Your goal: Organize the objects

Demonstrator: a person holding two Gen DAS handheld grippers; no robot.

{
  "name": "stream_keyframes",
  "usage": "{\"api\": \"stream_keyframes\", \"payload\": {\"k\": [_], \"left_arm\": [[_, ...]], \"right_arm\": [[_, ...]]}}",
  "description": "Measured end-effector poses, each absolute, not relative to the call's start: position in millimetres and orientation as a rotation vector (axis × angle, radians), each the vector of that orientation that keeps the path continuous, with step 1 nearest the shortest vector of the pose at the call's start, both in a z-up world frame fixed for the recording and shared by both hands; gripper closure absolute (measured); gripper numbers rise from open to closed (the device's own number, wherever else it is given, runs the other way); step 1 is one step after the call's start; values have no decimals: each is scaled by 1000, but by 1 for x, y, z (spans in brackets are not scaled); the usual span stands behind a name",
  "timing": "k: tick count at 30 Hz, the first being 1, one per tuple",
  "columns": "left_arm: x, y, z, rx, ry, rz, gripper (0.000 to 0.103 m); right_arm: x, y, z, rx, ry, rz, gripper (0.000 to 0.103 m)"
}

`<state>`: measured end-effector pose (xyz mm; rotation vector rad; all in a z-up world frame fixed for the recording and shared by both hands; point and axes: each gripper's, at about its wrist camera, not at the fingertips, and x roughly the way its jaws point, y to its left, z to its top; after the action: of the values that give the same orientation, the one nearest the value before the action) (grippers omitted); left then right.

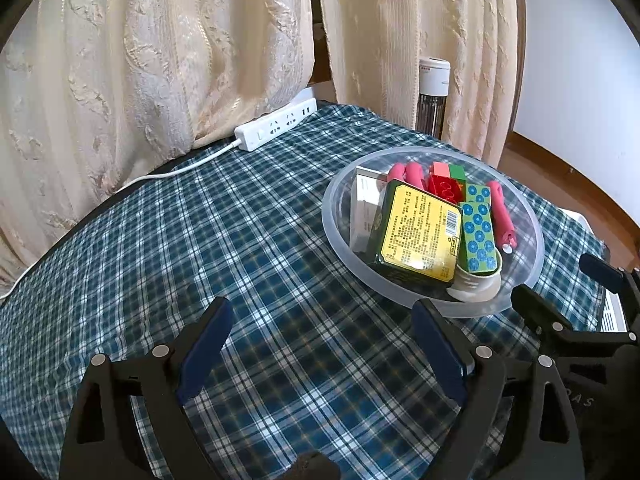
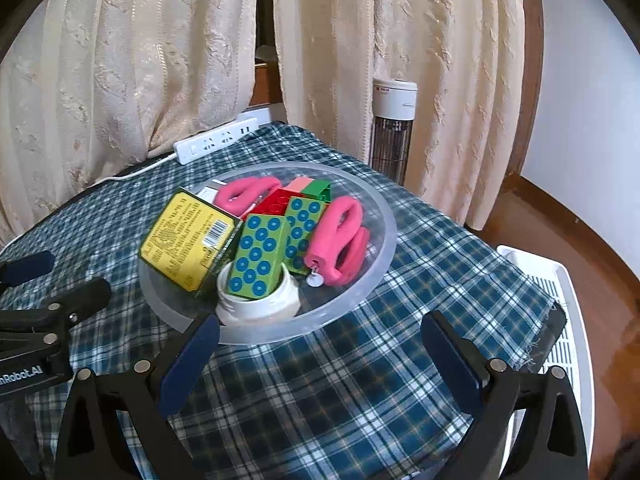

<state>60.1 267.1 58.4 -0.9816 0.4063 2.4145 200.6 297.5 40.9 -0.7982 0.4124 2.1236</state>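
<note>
Probably light but slick and a bit flexible, the clear plastic bowl (image 2: 384,216) heaped with small things sits mid-counter, best pinched at its near rim, just beyond both grippers' wide-open, empty jaws

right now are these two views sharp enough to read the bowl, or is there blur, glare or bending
Left wrist view: the clear bowl is sharp, with soft light and no harsh glare; the fisheye bends the plaid tablecloth and darkens the corners. Right wrist view: equally sharp, the yellow-labelled tin shows its barcode but the print is too small to read, and the curtain bows outward.
</note>
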Motion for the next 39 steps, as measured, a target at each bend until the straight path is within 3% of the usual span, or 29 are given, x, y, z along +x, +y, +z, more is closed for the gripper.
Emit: {"api": "stream_keyframes", "payload": {"k": [10, 39], "left_arm": [[59, 268, 57, -991, 410, 2402, 5], [60, 265, 57, -978, 410, 2398, 5]], "right_arm": [[202, 298, 41, -800, 423, 2122, 1], [198, 296, 39, -805, 423, 2131, 1]]}}
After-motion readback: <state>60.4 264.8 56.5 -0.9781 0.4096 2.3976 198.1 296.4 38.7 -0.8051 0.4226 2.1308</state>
